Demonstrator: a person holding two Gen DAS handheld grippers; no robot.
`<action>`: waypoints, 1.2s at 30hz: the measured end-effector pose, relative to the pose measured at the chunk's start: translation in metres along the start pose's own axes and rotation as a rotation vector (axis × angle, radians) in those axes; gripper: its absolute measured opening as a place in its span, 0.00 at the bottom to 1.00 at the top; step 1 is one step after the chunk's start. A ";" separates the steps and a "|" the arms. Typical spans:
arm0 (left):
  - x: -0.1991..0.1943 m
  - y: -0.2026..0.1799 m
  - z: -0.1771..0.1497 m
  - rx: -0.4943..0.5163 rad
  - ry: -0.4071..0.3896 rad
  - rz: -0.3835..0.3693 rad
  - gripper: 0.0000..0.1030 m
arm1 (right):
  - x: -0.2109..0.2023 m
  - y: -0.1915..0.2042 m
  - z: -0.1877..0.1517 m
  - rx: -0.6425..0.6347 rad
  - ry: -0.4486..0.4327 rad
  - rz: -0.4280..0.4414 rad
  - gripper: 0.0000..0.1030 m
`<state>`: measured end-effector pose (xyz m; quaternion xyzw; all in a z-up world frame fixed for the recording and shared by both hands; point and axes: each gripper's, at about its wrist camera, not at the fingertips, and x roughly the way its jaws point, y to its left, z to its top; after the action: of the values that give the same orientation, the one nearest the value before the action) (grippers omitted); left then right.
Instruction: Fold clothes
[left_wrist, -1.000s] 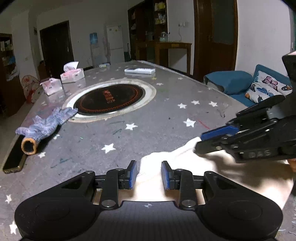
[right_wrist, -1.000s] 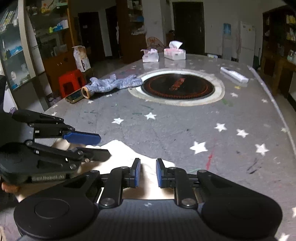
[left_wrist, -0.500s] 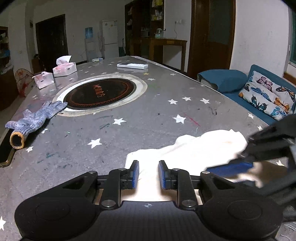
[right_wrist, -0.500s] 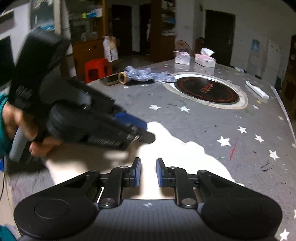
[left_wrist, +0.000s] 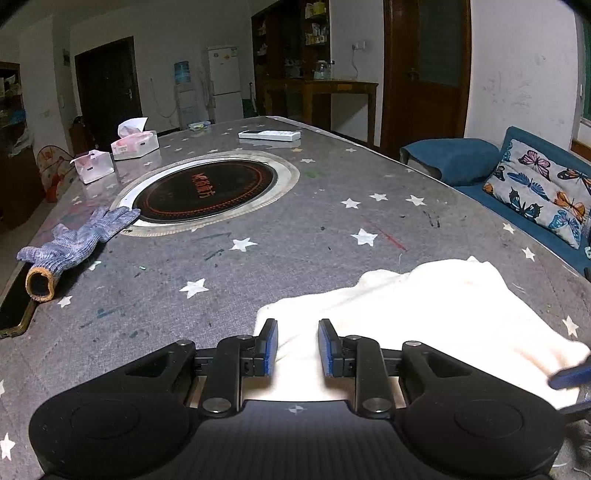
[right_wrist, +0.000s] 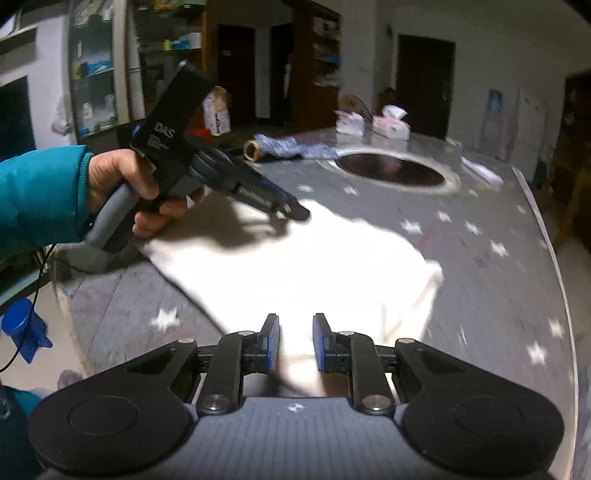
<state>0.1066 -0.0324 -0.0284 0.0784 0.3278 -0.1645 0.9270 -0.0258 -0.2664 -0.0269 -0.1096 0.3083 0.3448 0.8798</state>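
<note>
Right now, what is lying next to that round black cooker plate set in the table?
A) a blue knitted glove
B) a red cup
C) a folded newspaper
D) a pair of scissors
A: a blue knitted glove lies on the table, its fingertips reaching the rim of the round black cooker plate.

Grey star-patterned table (left_wrist: 332, 229), white garment (left_wrist: 424, 314), knit glove (left_wrist: 74, 243), tissue boxes (left_wrist: 135, 144), remote (left_wrist: 269, 135)
</note>
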 end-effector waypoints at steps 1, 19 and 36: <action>0.000 0.000 0.000 0.001 -0.001 0.001 0.27 | -0.004 -0.003 -0.003 0.014 0.008 0.000 0.17; -0.008 0.004 -0.002 -0.016 -0.016 0.031 0.30 | 0.019 -0.052 0.022 0.236 -0.019 -0.015 0.16; -0.090 -0.001 -0.052 -0.078 -0.039 -0.050 0.30 | 0.068 -0.067 0.065 0.222 -0.039 -0.051 0.16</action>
<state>0.0101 0.0028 -0.0113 0.0309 0.3175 -0.1765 0.9312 0.0890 -0.2529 -0.0188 -0.0127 0.3247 0.2881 0.9008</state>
